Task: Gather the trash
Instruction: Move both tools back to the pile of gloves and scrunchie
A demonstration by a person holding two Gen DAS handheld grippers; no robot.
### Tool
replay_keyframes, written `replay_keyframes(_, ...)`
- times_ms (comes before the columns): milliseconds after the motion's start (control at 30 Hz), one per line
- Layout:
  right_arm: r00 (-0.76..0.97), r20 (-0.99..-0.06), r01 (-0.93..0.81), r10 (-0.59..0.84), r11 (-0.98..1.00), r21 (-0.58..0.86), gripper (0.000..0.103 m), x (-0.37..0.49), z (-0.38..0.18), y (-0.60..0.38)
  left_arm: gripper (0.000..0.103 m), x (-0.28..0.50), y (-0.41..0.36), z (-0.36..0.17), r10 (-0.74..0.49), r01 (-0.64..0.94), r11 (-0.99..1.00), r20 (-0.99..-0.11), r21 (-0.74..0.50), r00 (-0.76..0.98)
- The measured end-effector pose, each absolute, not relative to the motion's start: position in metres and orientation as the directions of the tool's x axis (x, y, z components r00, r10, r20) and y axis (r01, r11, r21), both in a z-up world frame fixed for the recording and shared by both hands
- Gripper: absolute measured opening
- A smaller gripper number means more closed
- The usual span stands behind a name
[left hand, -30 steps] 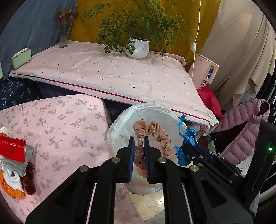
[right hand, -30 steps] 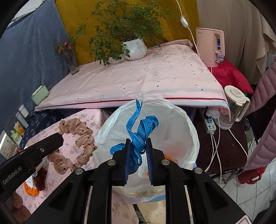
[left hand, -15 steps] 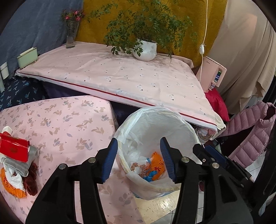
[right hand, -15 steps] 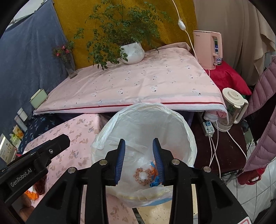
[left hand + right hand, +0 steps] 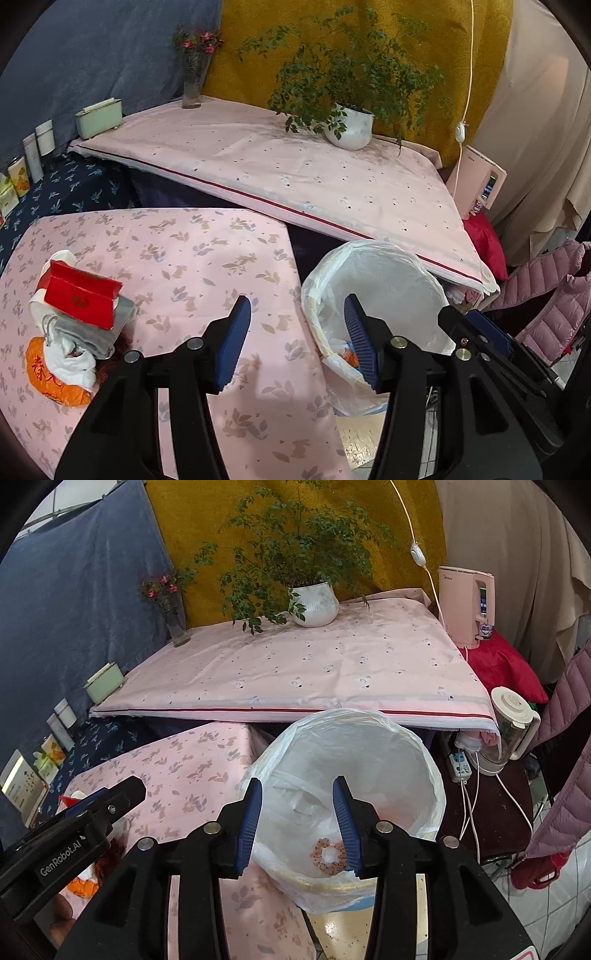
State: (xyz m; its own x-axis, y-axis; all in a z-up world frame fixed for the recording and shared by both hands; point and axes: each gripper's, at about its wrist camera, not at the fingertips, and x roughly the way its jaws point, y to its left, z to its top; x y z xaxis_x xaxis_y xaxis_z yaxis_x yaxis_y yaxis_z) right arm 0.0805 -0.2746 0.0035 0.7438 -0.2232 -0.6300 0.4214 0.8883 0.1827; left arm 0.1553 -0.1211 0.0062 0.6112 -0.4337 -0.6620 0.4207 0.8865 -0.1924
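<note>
A bin lined with a white plastic bag (image 5: 384, 273) (image 5: 369, 746) stands on the floor beside the low pink leaf-print table (image 5: 177, 258) (image 5: 192, 771). A brown spotted scrunchie (image 5: 328, 856) lies at the bottom of the bag. My left gripper (image 5: 297, 314) hangs over the table's right edge, its jaws opening with nothing between them. My right gripper (image 5: 297, 805) hovers above the bin, jaws opening and empty. At the table's left lies a pile: a red envelope (image 5: 81, 299), grey and white cloth (image 5: 74, 343) and an orange wrapper (image 5: 51, 376).
A raised pink mattress (image 5: 280, 173) behind carries a potted plant (image 5: 351, 125) and a flower vase (image 5: 192, 85). A pink water dispenser (image 5: 469, 605), a kettle (image 5: 509, 720), a power strip with cables (image 5: 460, 764) and a pink jacket (image 5: 554, 295) crowd the right side.
Both grippers opened and dropped the scrunchie and the blue tape measure into the bag. The left gripper then swung left, over the table.
</note>
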Motion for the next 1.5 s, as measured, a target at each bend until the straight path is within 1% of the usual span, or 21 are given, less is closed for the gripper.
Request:
replay_keyframes(67, 0.749, -0.627, 0.407, -0.215, 0.896, 0.179, 0.043, 0.081, 0.006, -0.266, 0.053, 0.154, -0.108, 0.007, -0.422, 0.400, 0.896, -0.659, -0.195, 0.623)
replay_keyframes(133, 0.753, -0.625, 0.389, -0.205, 0.905, 0.173, 0.043, 0.082, 0.008, -0.255, 0.057, 0.154, -0.094, 0.008, -0.401, 0.374, 0.907, -0.660, -0.192, 0.635)
replay_keyframes(167, 0.754, -0.625, 0.381, -0.199, 0.909, 0.170, 0.043, 0.082, 0.009, -0.250, 0.061, 0.154, -0.087, 0.007, -0.390, 0.359, 0.913, -0.661, -0.191, 0.641)
replay_keyframes(267, 0.759, -0.627, 0.353, -0.175, 0.920, 0.171, 0.043, 0.084, 0.010, -0.232, 0.064, 0.153, -0.067, 0.006, -0.360, 0.320, 0.929, -0.663, -0.187, 0.657)
replay_keyframes(700, 0.745, -0.665, 0.214, -0.054, 0.963, 0.162, 0.044, 0.103, -0.004, -0.148, 0.066, 0.161, 0.036, -0.022, -0.252, 0.130, 0.966, -0.711, -0.223, 0.656)
replay_keyframes(833, 0.732, -0.681, 0.173, -0.019, 0.972, 0.159, 0.044, 0.109, -0.012, -0.123, 0.067, 0.164, 0.061, -0.033, -0.234, 0.105, 0.970, -0.730, -0.219, 0.642)
replay_keyframes(900, 0.723, -0.691, 0.154, -0.004, 0.976, 0.155, 0.044, 0.113, -0.017, -0.111, 0.071, 0.165, 0.072, -0.041, -0.218, 0.089, 0.974, -0.740, -0.210, 0.636)
replay_keyframes(1067, 0.694, -0.719, 0.120, 0.034, 0.979, 0.163, 0.044, 0.123, -0.035, -0.087, 0.071, 0.171, 0.098, -0.060, -0.202, 0.051, 0.975, -0.766, -0.216, 0.611)
replay_keyframes(1300, 0.654, -0.753, 0.081, 0.068, 0.984, 0.159, 0.044, 0.139, -0.058, -0.059, 0.071, 0.184, 0.121, -0.082, -0.197, 0.008, 0.972, -0.792, -0.236, 0.578)
replay_keyframes(1500, 0.624, -0.776, 0.049, 0.090, 0.987, 0.154, 0.044, 0.152, -0.076, -0.043, 0.071, 0.199, 0.130, -0.101, -0.247, -0.008, 0.955, -0.808, -0.297, 0.535)
